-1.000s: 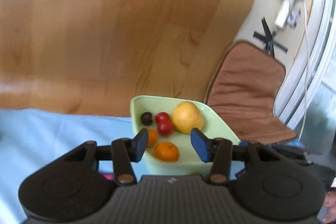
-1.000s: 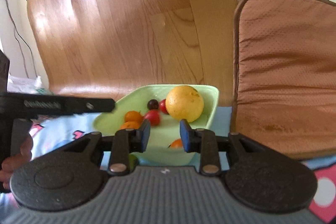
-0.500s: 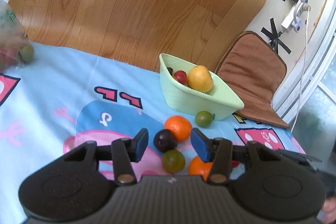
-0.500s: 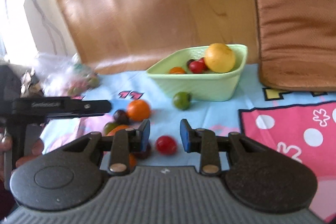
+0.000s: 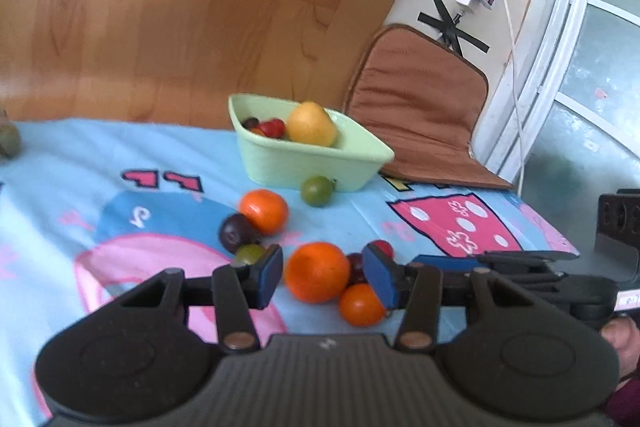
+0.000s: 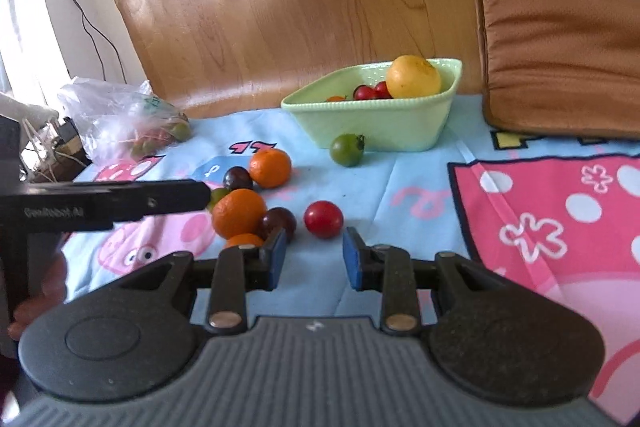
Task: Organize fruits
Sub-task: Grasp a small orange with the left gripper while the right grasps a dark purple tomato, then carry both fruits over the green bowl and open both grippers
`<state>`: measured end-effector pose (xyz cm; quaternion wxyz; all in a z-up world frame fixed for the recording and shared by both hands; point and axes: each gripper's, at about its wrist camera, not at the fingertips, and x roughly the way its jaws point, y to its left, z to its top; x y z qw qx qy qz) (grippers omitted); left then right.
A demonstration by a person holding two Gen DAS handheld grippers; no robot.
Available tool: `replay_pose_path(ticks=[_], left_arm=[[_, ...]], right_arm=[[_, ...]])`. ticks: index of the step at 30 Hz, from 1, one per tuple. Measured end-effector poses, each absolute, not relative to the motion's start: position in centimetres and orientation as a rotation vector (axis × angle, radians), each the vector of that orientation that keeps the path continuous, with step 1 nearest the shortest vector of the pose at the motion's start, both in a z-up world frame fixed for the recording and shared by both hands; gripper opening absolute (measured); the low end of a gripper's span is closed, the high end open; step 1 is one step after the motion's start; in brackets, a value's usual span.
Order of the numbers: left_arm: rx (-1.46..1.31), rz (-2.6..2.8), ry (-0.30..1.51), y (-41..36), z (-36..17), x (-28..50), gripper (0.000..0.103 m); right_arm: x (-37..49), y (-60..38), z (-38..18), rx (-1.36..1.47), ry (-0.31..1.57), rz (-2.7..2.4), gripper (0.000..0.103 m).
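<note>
Both grippers had dropped back from the bowl (image 5: 276,163), jaws part-open and empty, left gripper (image 5: 325,277) framing a firm, smooth orange (image 5: 317,271), best gripped across its middle.

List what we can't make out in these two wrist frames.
- Bowl contents: its near wall hides the lower fruit, both views.
- Plastic bag: contents blurred, right wrist view.
- Small orange fruit: mostly behind the right gripper finger.
- Dark fruit: hidden behind the orange, left view.

surface: blue cartoon cloth (image 6: 400,187) | on it: green bowl (image 6: 384,131), loose fruit (image 6: 323,219), plastic bag (image 6: 120,119)
</note>
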<state>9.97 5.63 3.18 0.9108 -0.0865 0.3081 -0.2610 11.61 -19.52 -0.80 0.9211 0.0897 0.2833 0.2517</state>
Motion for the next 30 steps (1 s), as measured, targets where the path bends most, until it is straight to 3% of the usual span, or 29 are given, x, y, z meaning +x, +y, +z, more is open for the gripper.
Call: replay_pose_path(ticks=[10, 14, 18, 21, 30], left_arm=[[-0.287, -0.566, 0.732, 6.0, 1.4, 11.9, 0.053], [-0.328, -0.551, 0.730, 6.7, 1.2, 12.3, 0.040], [-0.334, -0.548, 0.714, 6.9, 1.1, 12.3, 0.039], [-0.307, -0.546, 0.704, 6.6, 1.3, 12.0, 0.039], [-0.351, -0.587, 0.639, 6.8, 4.1, 12.4, 0.039]], right_arm=[[14.2, -19.1, -1.2, 0.312, 0.660, 0.584, 0.034], [15.1, -19.2, -1.5, 0.395, 0.711, 0.623, 0.033], [15.3, -18.9, -1.6, 0.418, 0.719, 0.641, 0.033], [15.5, -19.2, -1.6, 0.425, 0.720, 0.618, 0.022], [14.8, -20.9, 0.9, 0.440, 0.607, 0.600, 0.022]])
